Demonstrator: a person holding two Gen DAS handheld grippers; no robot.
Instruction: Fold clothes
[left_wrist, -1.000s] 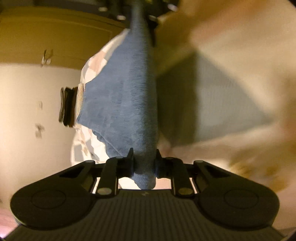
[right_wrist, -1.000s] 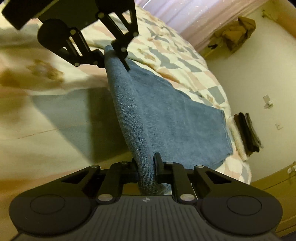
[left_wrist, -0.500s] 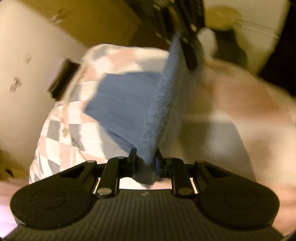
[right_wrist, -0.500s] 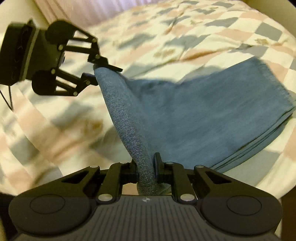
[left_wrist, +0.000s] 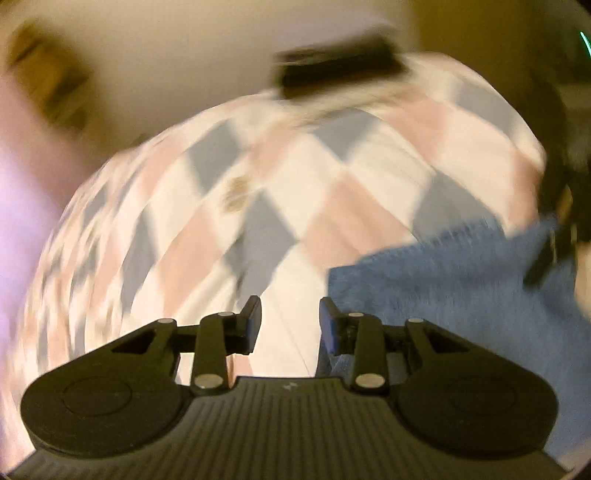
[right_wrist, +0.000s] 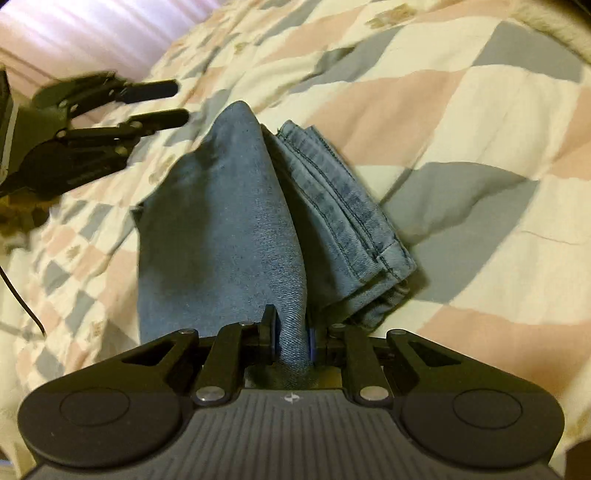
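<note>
Right tool (right_wrist: 291, 332) is clamped on a pinched ridge of the blue jeans (right_wrist: 221, 229), which is why the denim tents up from the jaws instead of lying flat: the held fold is raised while the rest rests on the checked quilt (right_wrist: 461, 122) of the bed. Beside that ridge, to its right, the stitched hem layers (right_wrist: 343, 206) sit stacked on each other, so the garment looks already doubled over at least once. Left tool (right_wrist: 155, 101) is released, jaws spread with nothing between them, hovering above the quilt just off the far end of the jeans; its own view is motion-blurred but shows the gap between the fingers empty and denim (left_wrist: 443, 295) off to its right. My read: the fold is being laid down, the right side is the last anchor, and letting go there should settle the top layer. Risk: the ridge may slump crooked over the hems. No containers in view; a dark flat object (left_wrist: 340, 70) sits at the bed's far edge, too blurred to identify.
</note>
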